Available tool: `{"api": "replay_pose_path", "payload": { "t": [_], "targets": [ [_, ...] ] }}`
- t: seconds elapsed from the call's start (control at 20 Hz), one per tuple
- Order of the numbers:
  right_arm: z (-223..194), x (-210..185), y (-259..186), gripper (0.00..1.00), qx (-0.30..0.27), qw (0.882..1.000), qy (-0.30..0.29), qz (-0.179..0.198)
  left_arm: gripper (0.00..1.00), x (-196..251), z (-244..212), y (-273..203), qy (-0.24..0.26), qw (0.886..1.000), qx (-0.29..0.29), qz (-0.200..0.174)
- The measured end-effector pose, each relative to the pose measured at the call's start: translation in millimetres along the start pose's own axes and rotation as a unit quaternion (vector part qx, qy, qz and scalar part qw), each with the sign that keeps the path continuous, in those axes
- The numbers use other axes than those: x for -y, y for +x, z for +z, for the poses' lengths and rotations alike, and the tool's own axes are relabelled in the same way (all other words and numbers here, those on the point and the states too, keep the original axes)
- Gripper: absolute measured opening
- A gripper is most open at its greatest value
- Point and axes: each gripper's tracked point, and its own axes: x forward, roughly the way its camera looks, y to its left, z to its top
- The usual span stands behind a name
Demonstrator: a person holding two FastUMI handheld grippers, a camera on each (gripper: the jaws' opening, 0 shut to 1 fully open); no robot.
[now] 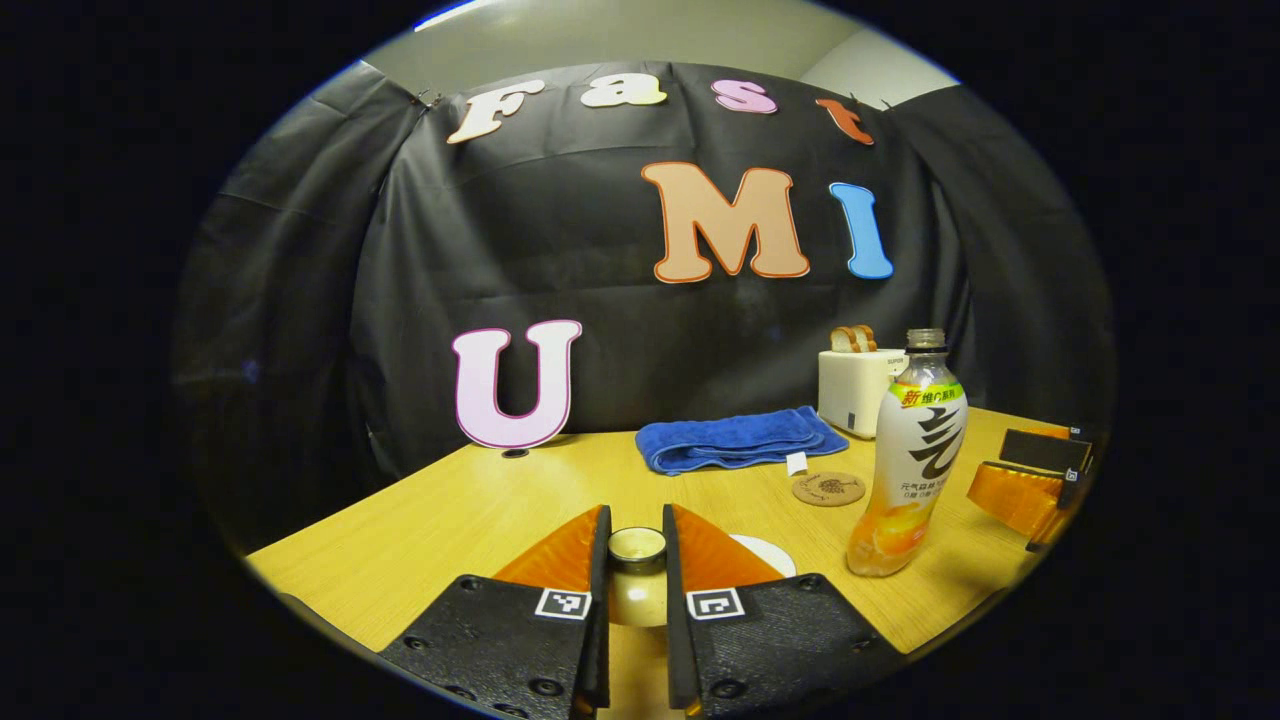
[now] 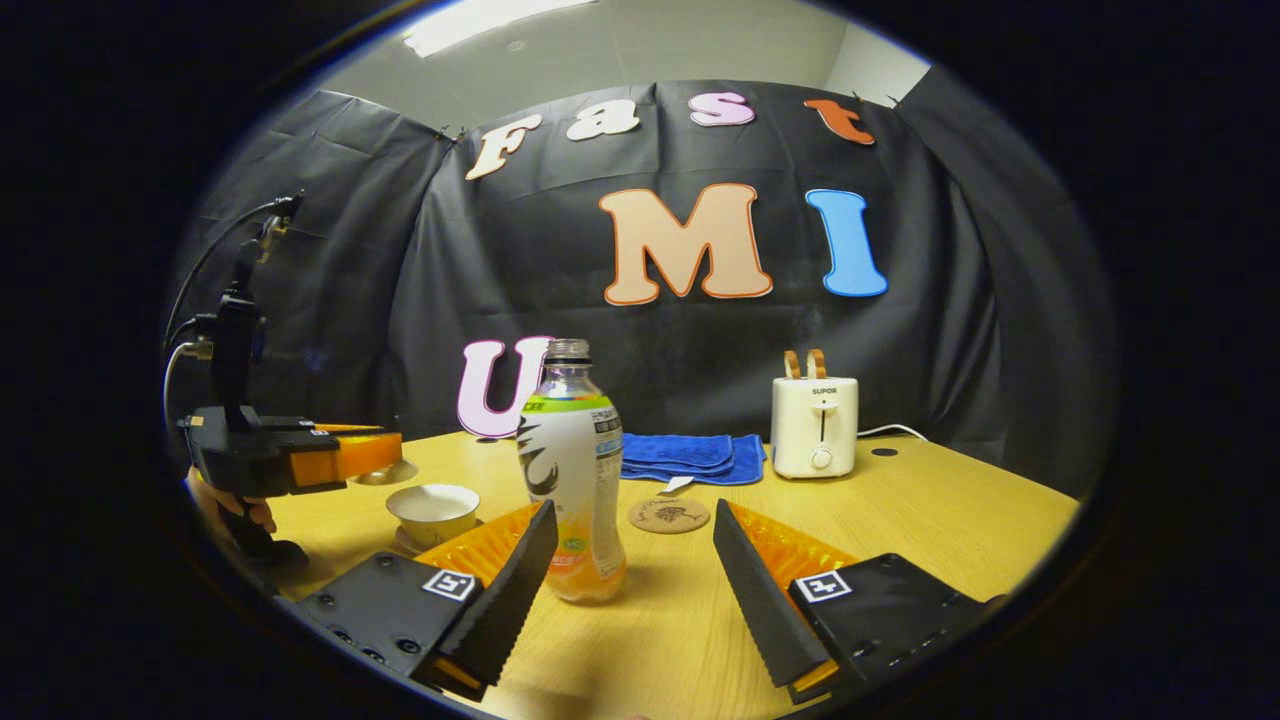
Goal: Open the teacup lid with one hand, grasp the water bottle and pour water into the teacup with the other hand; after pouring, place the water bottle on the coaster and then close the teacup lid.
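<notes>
My left gripper (image 1: 636,565) is shut on the knob of the teacup lid (image 1: 636,545). In the right gripper view the left gripper (image 2: 385,452) holds the lid (image 2: 383,474) in the air, up and left of the uncovered white teacup (image 2: 433,510) on its saucer. The uncapped water bottle (image 2: 572,480) stands upright on the table, with orange liquid low in it. My right gripper (image 2: 635,570) is open, and the bottle stands just ahead near its left finger, untouched. Behind the bottle lies the round cork coaster (image 2: 669,515), which also shows left of the bottle (image 1: 910,460) as the coaster (image 1: 828,488).
A folded blue towel (image 2: 690,455) lies at the back of the wooden table (image 2: 900,520), with a white toaster (image 2: 814,425) holding bread to its right. A hand holds the left gripper's handle at the table's left edge. The right gripper (image 1: 1030,480) sits right of the bottle.
</notes>
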Motion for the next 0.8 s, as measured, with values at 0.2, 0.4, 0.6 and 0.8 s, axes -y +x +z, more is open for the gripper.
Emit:
{"api": "replay_pose_path", "payload": {
  "t": [0.2,0.4,0.6,0.8],
  "targets": [
    [-1,-14,7,0.96,-0.001,1.0,0.0,0.013,0.2,-7,-2,-4,-0.004,1.0,-0.001,0.003],
    [-2,-26,15,0.96,-0.002,1.0,0.001,0.023,0.2,-15,-4,-6,-0.008,1.0,-0.001,0.006],
    [-4,-37,25,0.96,-0.002,0.999,0.001,0.032,0.19,-23,-5,-8,-0.012,1.0,0.0,0.011],
    [-4,-43,36,0.98,-0.004,1.0,0.002,0.031,0.19,-30,-5,-8,-0.015,1.0,0.0,0.014]
  ]
}}
